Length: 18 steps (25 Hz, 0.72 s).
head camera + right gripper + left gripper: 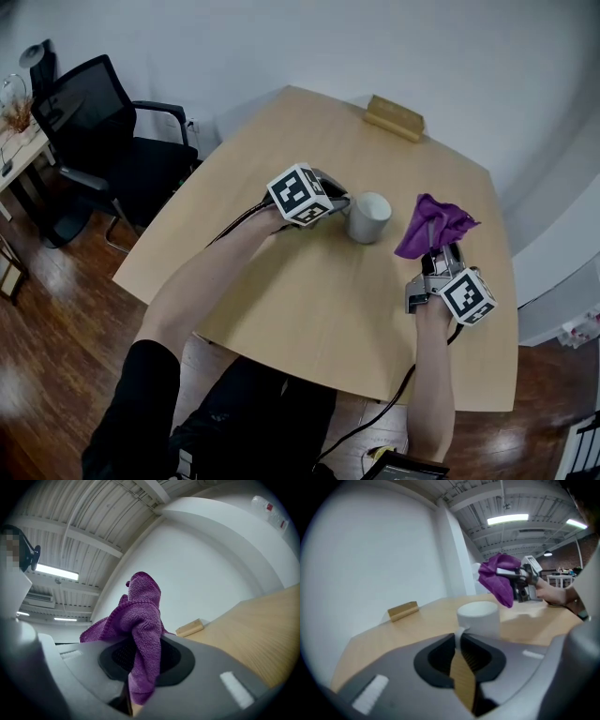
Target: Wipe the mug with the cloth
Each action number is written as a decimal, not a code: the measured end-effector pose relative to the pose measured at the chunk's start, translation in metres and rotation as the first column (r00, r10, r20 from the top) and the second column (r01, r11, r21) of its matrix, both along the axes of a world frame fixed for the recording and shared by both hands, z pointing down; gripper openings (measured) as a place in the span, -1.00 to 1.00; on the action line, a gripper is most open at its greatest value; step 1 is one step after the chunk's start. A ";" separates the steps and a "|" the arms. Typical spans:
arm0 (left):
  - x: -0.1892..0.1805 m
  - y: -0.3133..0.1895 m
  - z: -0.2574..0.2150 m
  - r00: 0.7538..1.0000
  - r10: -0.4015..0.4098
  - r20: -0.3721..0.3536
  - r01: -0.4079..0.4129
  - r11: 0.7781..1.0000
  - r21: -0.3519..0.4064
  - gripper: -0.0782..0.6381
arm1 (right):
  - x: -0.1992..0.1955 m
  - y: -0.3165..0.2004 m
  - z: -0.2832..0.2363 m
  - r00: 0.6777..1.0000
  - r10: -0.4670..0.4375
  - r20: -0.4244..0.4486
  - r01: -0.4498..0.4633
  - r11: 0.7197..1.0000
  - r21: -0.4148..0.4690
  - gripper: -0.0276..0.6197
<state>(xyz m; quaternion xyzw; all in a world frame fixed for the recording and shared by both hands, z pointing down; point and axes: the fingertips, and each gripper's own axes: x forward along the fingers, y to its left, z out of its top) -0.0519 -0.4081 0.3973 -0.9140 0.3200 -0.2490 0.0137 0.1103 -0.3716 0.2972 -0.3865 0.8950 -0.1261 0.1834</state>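
Mug (369,217): white, upright on the surface, past its middle, between the two claws and well apart from every edge.
Left claw (460,641): clenched on the handle (459,631), a thin pinch at the very tips.
Right claw (434,258): grasping the cloth (433,223), which is purple, bunched and raised off the surface just beside the mug, apparently not touching it.
Risk, swivel: probably the main one. Held by a narrow handle alone, so likely to pivot or slip free under a firm sideways rub.
Risk, tipping: possible under pressure high on the wall from the right, with nothing bracing the base.
Risk, cloth: loose folds standing free of the jaws, apt to snag on the rim or drag through the grip.
Risk, collision: two claws close around one small thing, so easy to knock tip against tip.
Surface (309,309): pale wood with an angular outline, carrying the mug and a small wooden block (394,117) near the far edge.
Room: white wall behind; black office chair (108,141) at the left; dark glossy wood floor (37,319); corner of another desk (21,155) at far left; strip lights (507,519) on a ribbed ceiling.
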 end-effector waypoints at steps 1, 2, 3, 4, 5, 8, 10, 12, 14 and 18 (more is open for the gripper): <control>-0.002 -0.005 0.000 0.999 -0.027 -0.019 0.027 1.000 0.000 -0.61 | 0.001 0.000 0.000 1.000 0.008 -0.013 -0.008 1.000 0.000 -0.69; -0.003 -0.009 -0.001 0.998 -0.058 -0.037 0.058 0.998 0.001 -0.61 | 0.002 -0.001 -0.001 1.000 0.015 -0.025 -0.015 1.000 0.001 -0.69; -0.005 -0.013 -0.002 0.994 -0.093 -0.051 0.093 0.996 0.005 -0.61 | 0.002 -0.001 -0.001 0.999 0.017 -0.031 -0.017 1.000 0.002 -0.69; -0.008 -0.017 -0.003 0.989 -0.133 -0.062 0.134 0.991 0.012 -0.62 | 0.002 -0.001 0.000 0.999 0.013 -0.029 -0.013 1.000 0.001 -0.69; -0.011 -0.022 -0.005 0.981 -0.178 -0.073 0.179 0.984 0.018 -0.62 | 0.000 -0.002 0.001 1.000 0.003 -0.017 -0.003 1.000 -0.004 -0.69; -0.026 -0.035 -0.008 0.941 -0.324 -0.102 0.329 0.943 0.042 -0.62 | -0.001 -0.003 0.005 1.000 -0.010 -0.001 0.010 1.000 -0.018 -0.69; -0.034 -0.042 -0.008 0.913 -0.394 -0.107 0.402 0.913 0.073 -0.62 | -0.002 -0.003 0.005 1.000 -0.008 -0.008 0.008 1.000 -0.016 -0.69; -0.035 -0.043 -0.008 0.905 -0.412 -0.102 0.422 0.900 0.106 -0.62 | -0.002 -0.002 0.004 1.000 -0.008 -0.009 0.008 1.000 -0.014 -0.69; -0.032 -0.038 -0.008 0.909 -0.406 -0.093 0.415 0.903 0.113 -0.61 | -0.002 -0.002 0.004 1.000 0.000 -0.021 0.000 1.000 -0.015 -0.69; -0.025 -0.037 -0.001 0.920 -0.386 -0.063 0.391 0.913 0.114 -0.61 | -0.004 -0.002 0.005 0.999 -0.031 0.019 0.031 0.999 -0.021 -0.69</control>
